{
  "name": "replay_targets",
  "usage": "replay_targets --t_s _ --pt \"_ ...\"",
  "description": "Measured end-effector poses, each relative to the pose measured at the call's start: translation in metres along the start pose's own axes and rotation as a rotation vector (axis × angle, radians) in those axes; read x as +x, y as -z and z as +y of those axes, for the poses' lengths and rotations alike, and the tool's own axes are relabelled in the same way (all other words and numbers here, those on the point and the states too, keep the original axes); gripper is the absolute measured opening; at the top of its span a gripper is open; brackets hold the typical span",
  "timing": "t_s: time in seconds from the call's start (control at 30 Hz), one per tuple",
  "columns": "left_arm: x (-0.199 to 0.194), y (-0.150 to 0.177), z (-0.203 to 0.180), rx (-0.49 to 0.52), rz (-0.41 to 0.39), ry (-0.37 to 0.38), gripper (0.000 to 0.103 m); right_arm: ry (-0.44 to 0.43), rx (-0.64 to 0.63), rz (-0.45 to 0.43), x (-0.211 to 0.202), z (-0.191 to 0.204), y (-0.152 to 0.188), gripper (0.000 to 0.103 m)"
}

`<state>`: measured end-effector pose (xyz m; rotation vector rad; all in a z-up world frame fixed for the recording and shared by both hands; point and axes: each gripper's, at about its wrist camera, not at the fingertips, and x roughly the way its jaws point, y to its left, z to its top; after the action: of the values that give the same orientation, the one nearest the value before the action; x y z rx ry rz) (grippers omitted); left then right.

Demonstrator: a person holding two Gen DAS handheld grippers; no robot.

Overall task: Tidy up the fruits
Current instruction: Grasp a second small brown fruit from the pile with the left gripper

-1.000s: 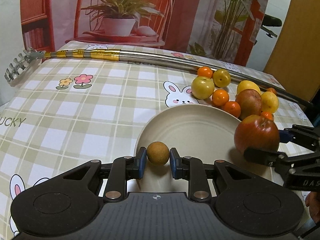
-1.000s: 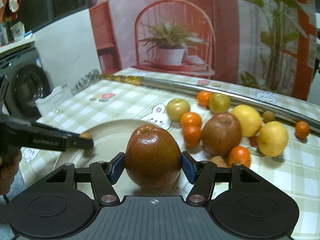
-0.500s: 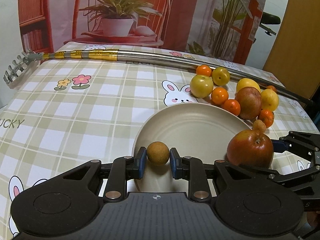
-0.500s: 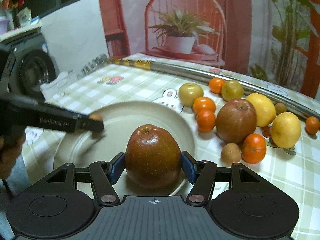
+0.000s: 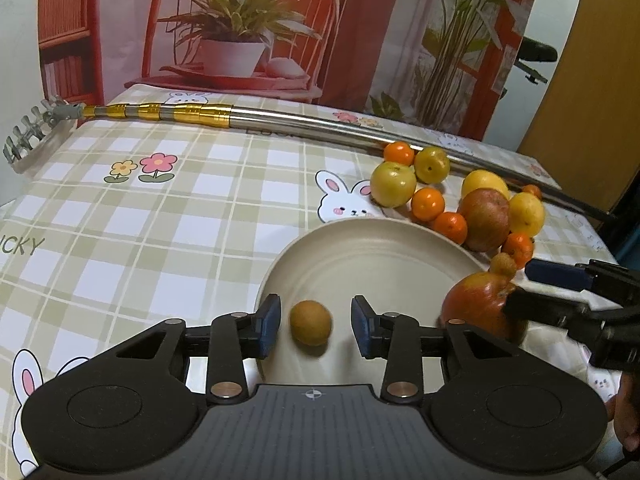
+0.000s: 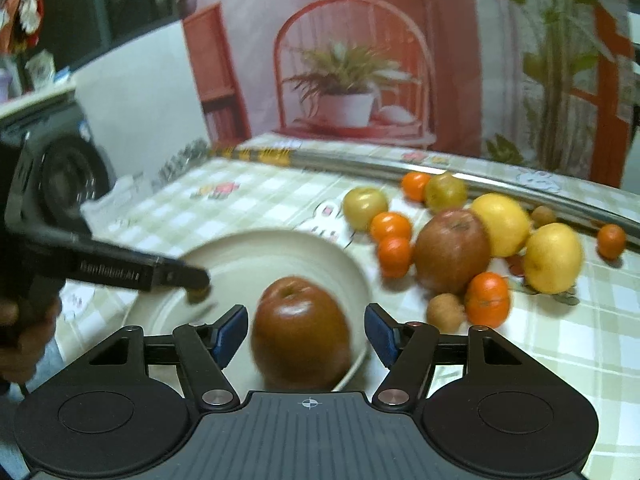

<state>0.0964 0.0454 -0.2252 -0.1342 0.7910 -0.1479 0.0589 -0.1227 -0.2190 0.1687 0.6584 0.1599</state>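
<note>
Both grippers tilted down over plate (image 5: 372, 248), jaws opening, apparently clear of fruit.

Printed plant backdrop (image 5: 248, 28) behind checked tablecloth (image 5: 160, 216)

Small brown fruit (image 5: 311, 322) and red apple (image 6: 300, 330) upright on cream plate (image 5: 372, 256)

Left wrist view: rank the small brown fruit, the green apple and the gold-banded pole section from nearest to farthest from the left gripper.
1. Small brown fruit: on the plate, between the left gripper's opening pads, untouched.
2. Green apple: beyond the plate, right of the bunny print.
3. Gold-banded pole section: far table edge, left.
</note>
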Motion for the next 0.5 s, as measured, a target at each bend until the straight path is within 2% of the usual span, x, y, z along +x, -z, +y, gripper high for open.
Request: replay_targets --t_s 0.23,0.5 --pt "-0.013 -0.016 -0.004 -0.011 -0.034 0.031 0.041 0.049 0.06 -0.095 -0.024 -0.027 -0.014 0.06" --pt "-0.023 -0.05 -0.019 -0.014 -0.056 0.065 0.04 0.189 0.06 -0.161 -0.043 -0.064 -0.034 0.058"
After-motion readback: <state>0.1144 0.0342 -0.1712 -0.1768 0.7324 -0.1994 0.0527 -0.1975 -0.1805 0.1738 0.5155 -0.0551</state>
